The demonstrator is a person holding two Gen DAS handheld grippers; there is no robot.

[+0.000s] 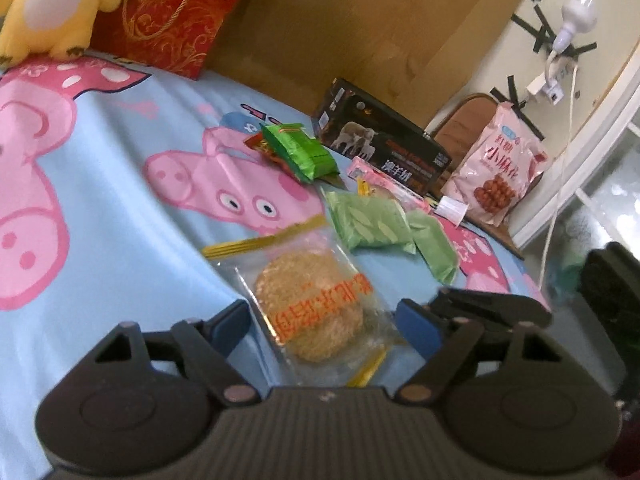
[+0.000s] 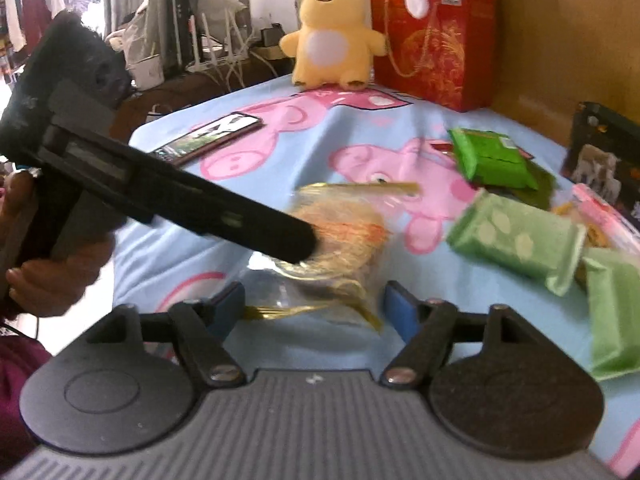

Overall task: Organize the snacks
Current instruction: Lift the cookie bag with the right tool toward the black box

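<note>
The cloth point(image 1: 120, 184) ahead of my fingers carries everything, and little on it looks sorted yet. Far beyond my left fingertips stand the red bag point(image 1: 168, 12) and the plush point(image 1: 52, 8); ahead and to the right of them lies the black box point(image 1: 384, 140), with the pink bag point(image 1: 500, 168) propped past it, off the cloth's far edge.

Between those and my fingers the snacks lie loose: a bright green pack point(image 1: 298, 152) on top of a red wrapper, a pink strip point(image 1: 384, 184) just beside the box, and two pale green packs point(image 1: 370, 222) touching each other, ahead and right of my left fingers. No tray or bin shows in either view (so I cannot tell where the sorted pile is meant to go).

The cracker point(image 1: 310, 304), a round one in a clear wrapper with gold edges, lies directly between both pairs of fingers. My left gripper point(image 1: 320, 326) stands wide, its blue pads either side of the wrapper, not pinching it. My right gripper point(image 2: 314, 310) is wide too, reaching at the same wrapper from another side; in its view the left tool crosses over the cracker, which is blurred.

I judge the task barely begun: the cracker is the first piece in hand's reach, and every other snack is left to gather.
</note>
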